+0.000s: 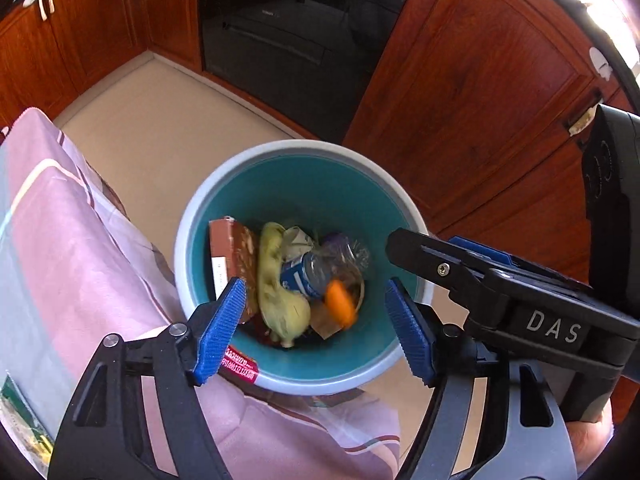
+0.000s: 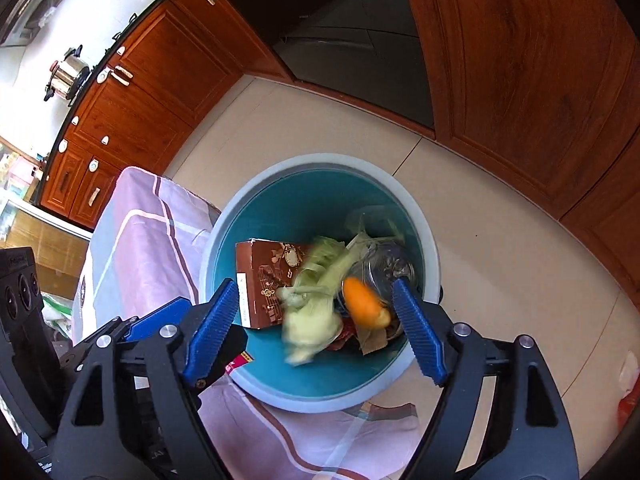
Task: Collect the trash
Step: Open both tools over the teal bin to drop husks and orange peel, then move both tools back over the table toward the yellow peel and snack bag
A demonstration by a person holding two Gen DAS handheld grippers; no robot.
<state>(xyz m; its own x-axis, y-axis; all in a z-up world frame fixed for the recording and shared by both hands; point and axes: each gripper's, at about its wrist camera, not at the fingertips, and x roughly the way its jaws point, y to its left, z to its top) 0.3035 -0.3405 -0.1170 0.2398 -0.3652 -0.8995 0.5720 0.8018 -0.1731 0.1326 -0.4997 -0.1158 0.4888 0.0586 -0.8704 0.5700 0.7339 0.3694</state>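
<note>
A round bin with a grey rim (image 1: 192, 216) (image 2: 424, 216) and teal inside stands on the floor beside the cloth-covered table. In it lie a brown box (image 1: 236, 256) (image 2: 268, 280), green leafy scraps (image 1: 276, 280) (image 2: 316, 304), a clear plastic bottle (image 1: 316, 272) (image 2: 384, 268) and a blurred orange piece (image 1: 340, 304) (image 2: 364, 304). My left gripper (image 1: 316, 328) is open and empty above the bin. My right gripper (image 2: 316, 328) is open and empty above the bin; its body (image 1: 500, 292) shows in the left wrist view.
A pink and grey tablecloth (image 1: 80, 264) (image 2: 132, 240) covers the table at the bin's left. Red-brown wooden cabinets (image 1: 480, 80) (image 2: 520, 60) and a dark glass appliance door (image 1: 296, 40) stand beyond. Beige tiled floor (image 2: 500, 280) surrounds the bin. A steel pot (image 2: 68, 74) sits on the counter.
</note>
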